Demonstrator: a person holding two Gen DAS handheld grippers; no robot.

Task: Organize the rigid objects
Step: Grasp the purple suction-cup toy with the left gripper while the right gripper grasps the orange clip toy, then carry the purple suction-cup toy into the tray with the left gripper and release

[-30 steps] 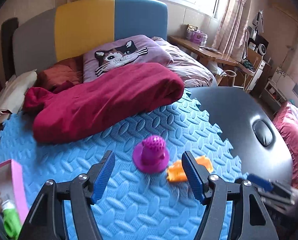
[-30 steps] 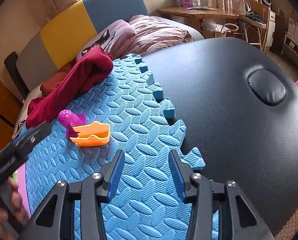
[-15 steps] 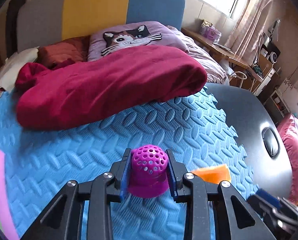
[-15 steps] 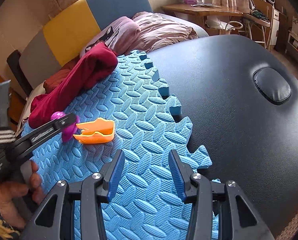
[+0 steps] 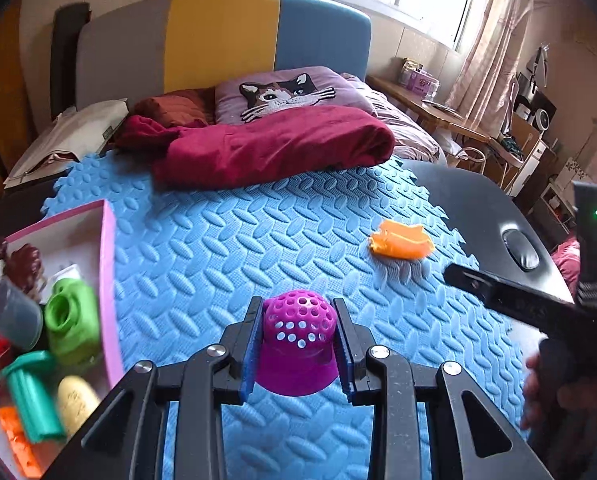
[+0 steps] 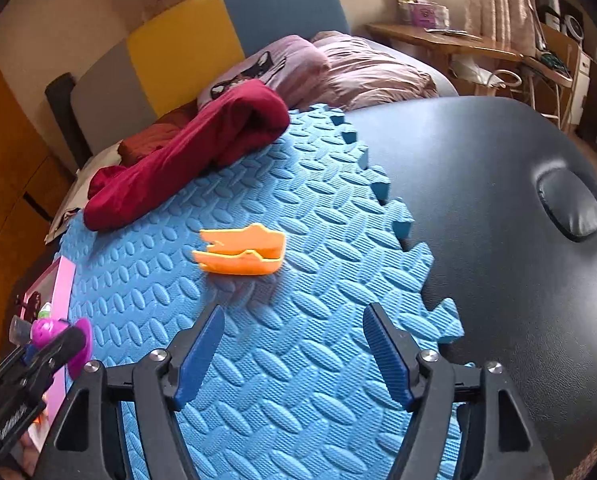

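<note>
Left wrist view: your left gripper (image 5: 298,344) clamps both blue pads on the purple perforated dome toy (image 5: 297,343) at lower centre, above the blue foam mat (image 5: 226,248). The pink box (image 5: 108,280) of toys sits at the left edge; the orange toy piece (image 5: 401,239) lies right of centre.

Right wrist view: your right gripper (image 6: 294,354), its jaws just widened, stands empty over the mat at lower centre. The orange toy piece (image 6: 240,254) lies just beyond the fingertips, apart from them.
</note>
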